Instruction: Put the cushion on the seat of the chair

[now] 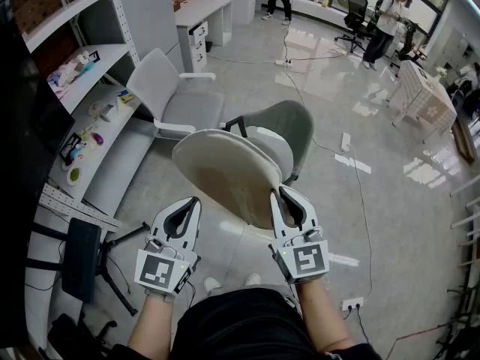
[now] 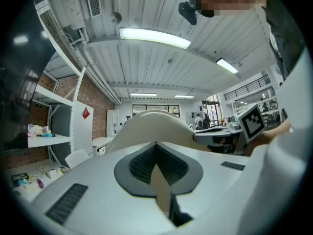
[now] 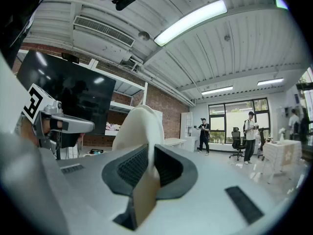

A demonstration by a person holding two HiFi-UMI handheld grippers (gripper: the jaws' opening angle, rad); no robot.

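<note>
Readable text, numbers, brands: none found.
1. Left square marker (image 1: 159,270), on the cube of my left gripper (image 1: 189,205): black-and-white block pattern, no letters.
2. Right square marker (image 1: 307,259), on my right gripper (image 1: 280,195): likewise a pattern only.
3. Red tag (image 2: 86,113) on white panel (image 2: 80,131): too small to read.
</note>
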